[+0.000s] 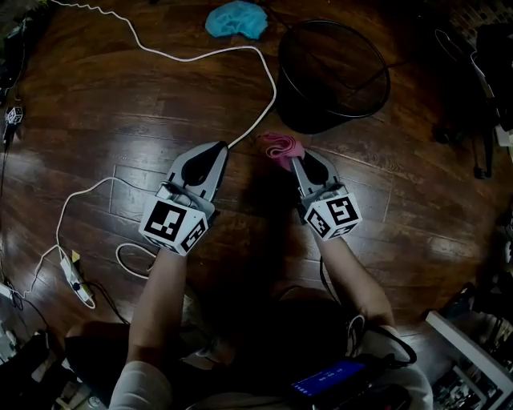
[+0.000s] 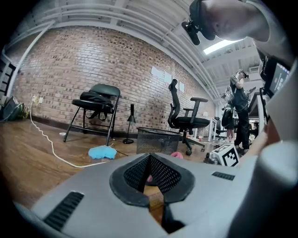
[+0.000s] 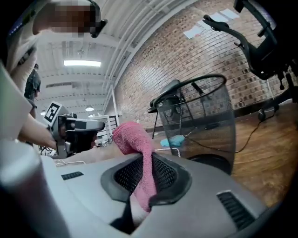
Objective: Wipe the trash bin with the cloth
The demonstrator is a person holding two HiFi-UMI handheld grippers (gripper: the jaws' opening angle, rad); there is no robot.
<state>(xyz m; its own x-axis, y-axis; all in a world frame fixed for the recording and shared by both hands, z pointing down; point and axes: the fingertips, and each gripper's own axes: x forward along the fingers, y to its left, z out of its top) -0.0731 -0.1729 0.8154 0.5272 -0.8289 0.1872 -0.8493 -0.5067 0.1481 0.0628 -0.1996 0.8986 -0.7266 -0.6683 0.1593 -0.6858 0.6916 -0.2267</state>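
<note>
right tool clamps cloth (pink)

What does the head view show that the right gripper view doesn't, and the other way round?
Only the head view: a white power strip on the wooden floor at the left, and a device with a lit blue screen near the person's lap.
Only the right gripper view: the red brick wall, a ceiling strip light and a black office chair.
Both: the black wire-mesh trash bin, the pink cloth clamped in the right gripper, the left gripper, and a crumpled blue cloth beyond the bin.
</note>
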